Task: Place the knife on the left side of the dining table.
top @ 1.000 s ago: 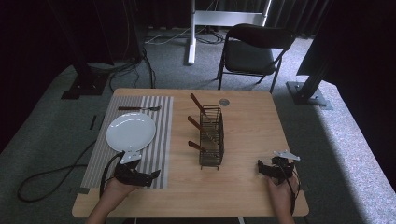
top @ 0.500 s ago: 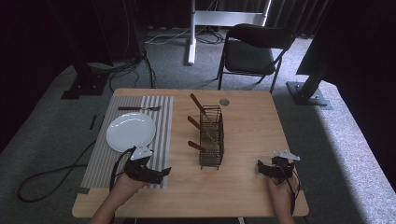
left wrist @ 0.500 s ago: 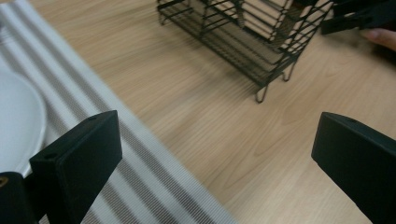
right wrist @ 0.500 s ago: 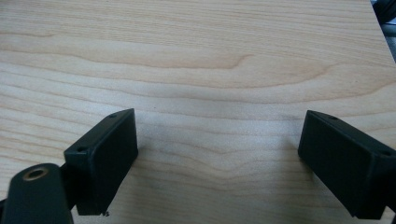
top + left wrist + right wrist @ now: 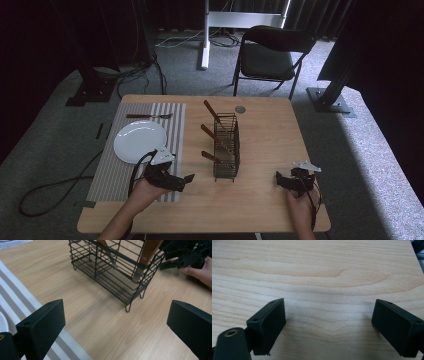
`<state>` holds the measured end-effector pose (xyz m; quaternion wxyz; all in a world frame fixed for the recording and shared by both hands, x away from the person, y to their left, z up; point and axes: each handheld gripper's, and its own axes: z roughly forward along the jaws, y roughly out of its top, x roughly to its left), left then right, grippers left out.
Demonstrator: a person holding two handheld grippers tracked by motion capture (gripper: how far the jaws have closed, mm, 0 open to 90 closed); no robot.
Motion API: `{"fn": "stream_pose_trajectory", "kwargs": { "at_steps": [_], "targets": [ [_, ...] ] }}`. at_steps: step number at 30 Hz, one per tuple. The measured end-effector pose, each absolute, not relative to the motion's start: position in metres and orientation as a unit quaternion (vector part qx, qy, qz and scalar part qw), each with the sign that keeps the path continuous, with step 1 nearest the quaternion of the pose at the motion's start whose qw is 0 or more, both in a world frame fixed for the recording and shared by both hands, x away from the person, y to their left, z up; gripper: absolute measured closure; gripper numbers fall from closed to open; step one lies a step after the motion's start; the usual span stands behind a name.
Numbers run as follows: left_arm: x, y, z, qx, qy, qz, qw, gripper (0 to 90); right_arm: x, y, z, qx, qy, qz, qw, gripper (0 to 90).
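Note:
A black wire basket [image 5: 226,147] stands at the table's middle, with three wooden-handled utensils [image 5: 212,114] leaning out of it to the left. My left gripper [image 5: 186,180] hovers at the striped placemat's [image 5: 112,175] right edge, open and empty, pointing right at the basket. In the left gripper view the basket [image 5: 110,272] and a wooden handle [image 5: 150,250] lie just ahead of the wide-apart jaws of the left gripper [image 5: 117,322]. My right gripper [image 5: 281,181] rests open near the front right, and in its own view the right gripper [image 5: 330,317] has only bare wood between its jaws.
A white plate [image 5: 140,141] lies on the placemat, with a fork [image 5: 147,116] beyond it. A small round disc [image 5: 240,109] sits near the table's [image 5: 270,135] far edge. A black chair [image 5: 272,55] stands behind the table. Cables trail on the floor at left.
My left gripper has moved right and forward off the placemat's front toward the basket. The right gripper has stayed in place.

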<state>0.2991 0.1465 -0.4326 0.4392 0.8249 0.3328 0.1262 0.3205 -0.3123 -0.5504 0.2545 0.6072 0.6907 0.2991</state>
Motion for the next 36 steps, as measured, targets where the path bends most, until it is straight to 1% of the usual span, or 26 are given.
{"fn": "stream_pose_trajectory", "kwargs": {
  "at_steps": [16,28,32,36],
  "targets": [
    [0.312,0.115,-0.418,0.826,0.307,0.117,0.459,1.9,0.32,-0.312,-0.55,0.608,0.69,0.299,0.255,11.4],
    [0.319,0.101,-0.405,0.815,0.305,0.118,0.478,3.1,0.32,-0.312,-0.55,0.607,0.691,0.299,0.255,11.4],
    [0.32,0.097,-0.404,0.815,0.303,0.114,0.48,6.2,0.32,-0.312,-0.55,0.608,0.69,0.299,0.255,11.6],
    [0.321,0.094,-0.405,0.816,0.303,0.11,0.479,16.1,0.32,-0.312,-0.55,0.608,0.69,0.299,0.255,11.6]
  ]
}}
